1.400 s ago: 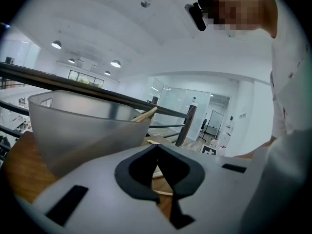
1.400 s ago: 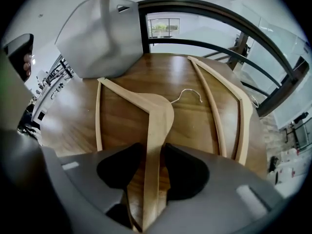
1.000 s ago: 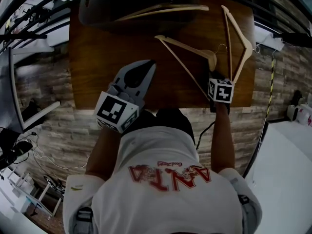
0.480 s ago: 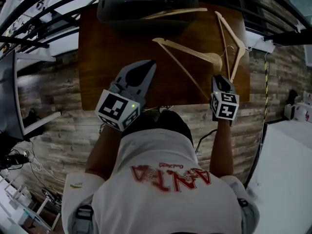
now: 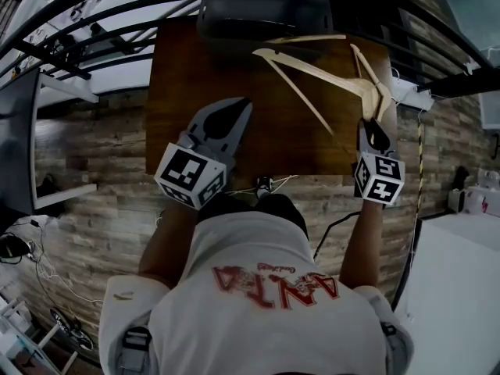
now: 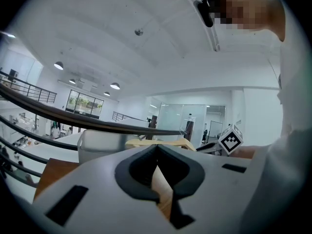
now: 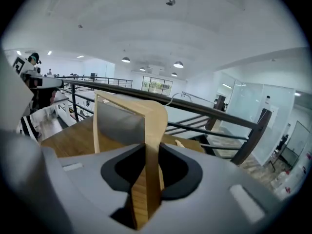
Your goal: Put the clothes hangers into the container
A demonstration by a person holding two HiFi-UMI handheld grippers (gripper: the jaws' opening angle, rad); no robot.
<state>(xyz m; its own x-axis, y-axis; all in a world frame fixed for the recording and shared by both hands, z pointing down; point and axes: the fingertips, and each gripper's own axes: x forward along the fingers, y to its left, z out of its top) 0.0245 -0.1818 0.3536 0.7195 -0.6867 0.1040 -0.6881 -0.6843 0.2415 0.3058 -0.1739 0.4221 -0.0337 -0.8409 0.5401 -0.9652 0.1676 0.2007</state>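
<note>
Lifted off the wooden table (image 5: 203, 76) since 1 second ago, a wooden hanger (image 5: 312, 72) now hangs above the tabletop's right side. It is still short of the grey container (image 5: 266, 10) at the far edge, where 1 more hanger (image 5: 308, 39) lies at the near rim. The right gripper (image 5: 373, 123) pinches the raised hanger between its fingers. The left gripper (image 5: 243, 105) hovers over the table's left half, fingertips pressed together on nothing.

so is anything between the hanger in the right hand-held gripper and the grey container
Partly. A second hanger sits between the held hanger in the right hand-held gripper and the container; whether they touch is unclear. A third hanger already pokes from the container.
</note>
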